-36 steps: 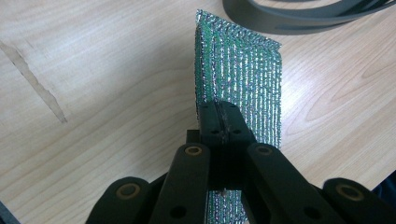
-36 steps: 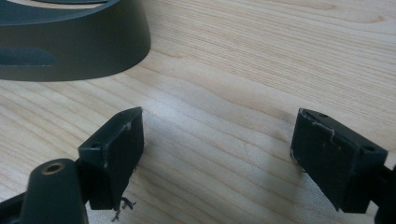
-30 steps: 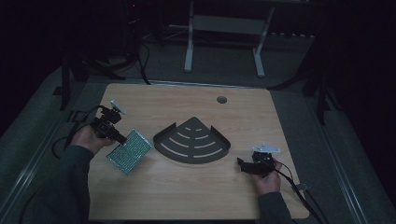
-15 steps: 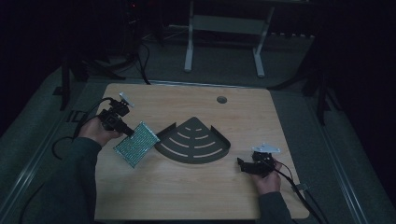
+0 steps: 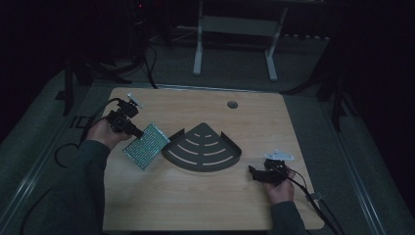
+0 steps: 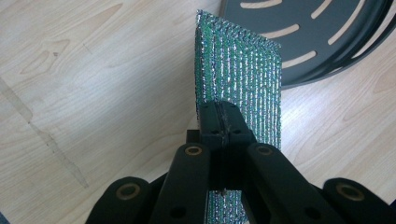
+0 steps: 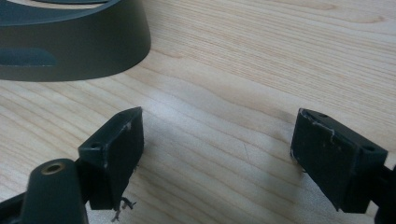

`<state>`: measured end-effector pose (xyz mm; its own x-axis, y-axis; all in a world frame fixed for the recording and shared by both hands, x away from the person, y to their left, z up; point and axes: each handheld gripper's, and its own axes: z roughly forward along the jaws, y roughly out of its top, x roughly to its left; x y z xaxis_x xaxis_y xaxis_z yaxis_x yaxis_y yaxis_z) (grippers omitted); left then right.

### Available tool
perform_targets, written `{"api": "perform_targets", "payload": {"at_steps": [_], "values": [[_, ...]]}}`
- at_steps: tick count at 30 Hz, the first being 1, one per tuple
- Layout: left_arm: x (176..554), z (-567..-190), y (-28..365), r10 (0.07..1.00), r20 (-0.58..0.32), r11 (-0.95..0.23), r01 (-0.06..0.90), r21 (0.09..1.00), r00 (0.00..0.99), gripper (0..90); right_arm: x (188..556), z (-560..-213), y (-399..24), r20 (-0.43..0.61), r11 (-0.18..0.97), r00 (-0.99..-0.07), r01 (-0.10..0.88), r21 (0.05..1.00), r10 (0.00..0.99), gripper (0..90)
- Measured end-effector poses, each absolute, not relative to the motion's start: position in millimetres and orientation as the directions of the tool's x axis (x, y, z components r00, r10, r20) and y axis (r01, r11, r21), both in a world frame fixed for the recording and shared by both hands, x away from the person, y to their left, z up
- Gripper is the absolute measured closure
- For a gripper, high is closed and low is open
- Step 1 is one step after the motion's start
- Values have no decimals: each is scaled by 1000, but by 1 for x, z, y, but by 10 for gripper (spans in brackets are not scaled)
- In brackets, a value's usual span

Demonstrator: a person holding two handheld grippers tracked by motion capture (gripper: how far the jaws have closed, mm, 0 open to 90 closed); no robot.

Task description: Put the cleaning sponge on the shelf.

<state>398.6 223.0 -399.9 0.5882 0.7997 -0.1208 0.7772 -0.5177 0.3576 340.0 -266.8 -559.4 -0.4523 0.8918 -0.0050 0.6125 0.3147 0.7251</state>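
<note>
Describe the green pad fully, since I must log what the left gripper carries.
The pad is a flat rectangle with a glittery green and silver woven face, like a scouring sponge. The left gripper is shut on one end, holding it on edge above the wooden table, its far corner near the dark slotted tray.

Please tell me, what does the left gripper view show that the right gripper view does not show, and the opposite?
The left gripper view shows a green glittery pad clamped edge-on between closed jaws of the left gripper. The right gripper view shows the right gripper with its jaws wide apart and bare wood between them. Both show the wooden table and part of the dark slotted tray.
</note>
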Motion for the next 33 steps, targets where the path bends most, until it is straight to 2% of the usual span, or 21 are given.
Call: {"api": "perform_targets", "payload": {"at_steps": [23,33], "values": [[415,-393,190,781,-73,-556,744,371,620,900,340,-559,-267,-5,314,-452,613,725,892,168],[423,-382,172,765,-22,-590,714,376,644,900,340,-559,-267,-4,314,-452,613,725,892,168]]}}
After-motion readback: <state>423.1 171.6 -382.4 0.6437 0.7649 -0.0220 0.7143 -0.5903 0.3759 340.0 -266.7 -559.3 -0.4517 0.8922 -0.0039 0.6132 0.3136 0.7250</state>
